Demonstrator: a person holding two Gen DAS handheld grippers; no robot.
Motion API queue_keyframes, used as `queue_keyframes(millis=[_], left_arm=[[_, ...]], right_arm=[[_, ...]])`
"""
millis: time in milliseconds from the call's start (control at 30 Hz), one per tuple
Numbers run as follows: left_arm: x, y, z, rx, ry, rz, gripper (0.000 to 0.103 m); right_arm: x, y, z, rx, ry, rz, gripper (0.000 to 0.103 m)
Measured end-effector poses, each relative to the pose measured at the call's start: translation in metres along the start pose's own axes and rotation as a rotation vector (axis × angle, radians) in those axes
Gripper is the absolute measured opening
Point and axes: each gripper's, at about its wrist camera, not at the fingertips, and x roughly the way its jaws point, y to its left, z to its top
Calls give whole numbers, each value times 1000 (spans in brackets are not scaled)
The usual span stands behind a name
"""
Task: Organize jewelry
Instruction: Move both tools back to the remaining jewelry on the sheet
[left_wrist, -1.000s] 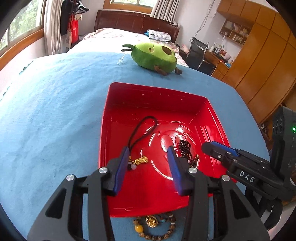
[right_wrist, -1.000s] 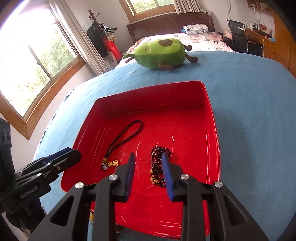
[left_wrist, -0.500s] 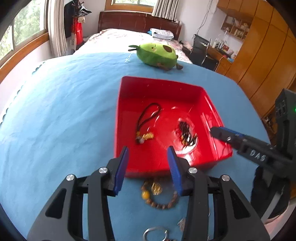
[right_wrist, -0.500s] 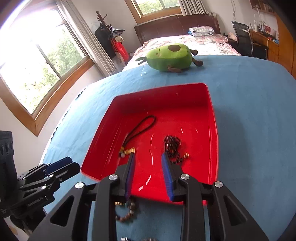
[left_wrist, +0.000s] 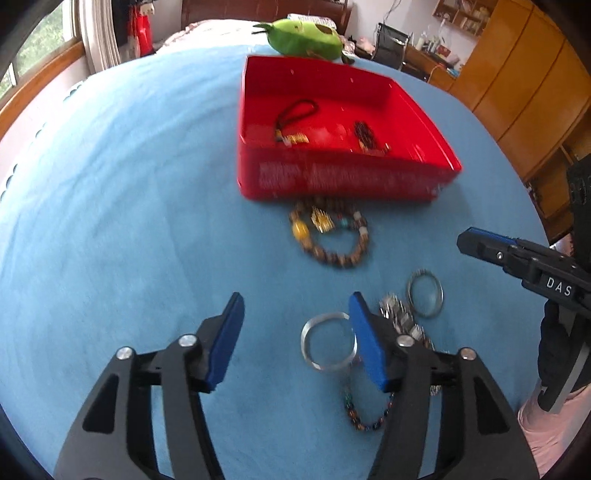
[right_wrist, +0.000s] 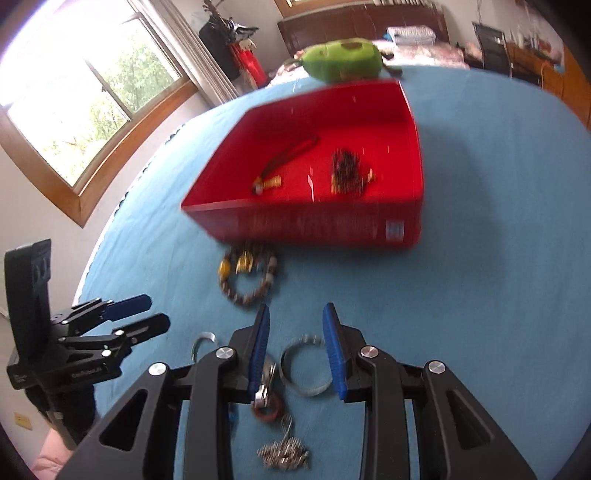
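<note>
A red tray (left_wrist: 347, 181) (right_wrist: 317, 225) sits on the blue cloth and holds a black cord charm (left_wrist: 293, 118) (right_wrist: 284, 162) and a dark bead string (left_wrist: 365, 134) (right_wrist: 345, 171). A brown bead bracelet (left_wrist: 332, 236) (right_wrist: 249, 275) lies in front of the tray. Two silver bangles (left_wrist: 327, 345) (left_wrist: 424, 298), a silver chain (left_wrist: 397, 314) and a small bead string (left_wrist: 364, 413) lie nearer. My left gripper (left_wrist: 295, 339) is open and empty above the cloth, beside one bangle. My right gripper (right_wrist: 295, 347) is open and empty above a silver bangle (right_wrist: 304, 365).
A green avocado plush (left_wrist: 303, 37) (right_wrist: 341, 59) lies behind the tray. A red-brown ring (right_wrist: 267, 410) and a silver chain heap (right_wrist: 284, 454) lie under the right gripper. A bed, window and wooden wardrobe stand around the table.
Both grippers have pulled back from above the tray toward the near side of the table and dropped lower. The loose jewelry in front of the tray has come into view.
</note>
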Motion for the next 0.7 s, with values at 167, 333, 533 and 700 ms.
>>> queue_keyframes(millis=[167, 333, 533, 700], left_arm=[[14, -11, -17, 2, 40, -21, 73], [25, -15, -25, -8, 44, 12, 77], [32, -22, -26, 7, 61, 15, 77], [46, -25, -22, 12, 85, 37, 76]], right_arm=[[6, -3, -21, 25, 14, 16, 41], [12, -7, -30, 35, 15, -4, 43], [13, -12, -32, 43, 13, -3, 43], [14, -10, -33, 33, 11, 1, 43]])
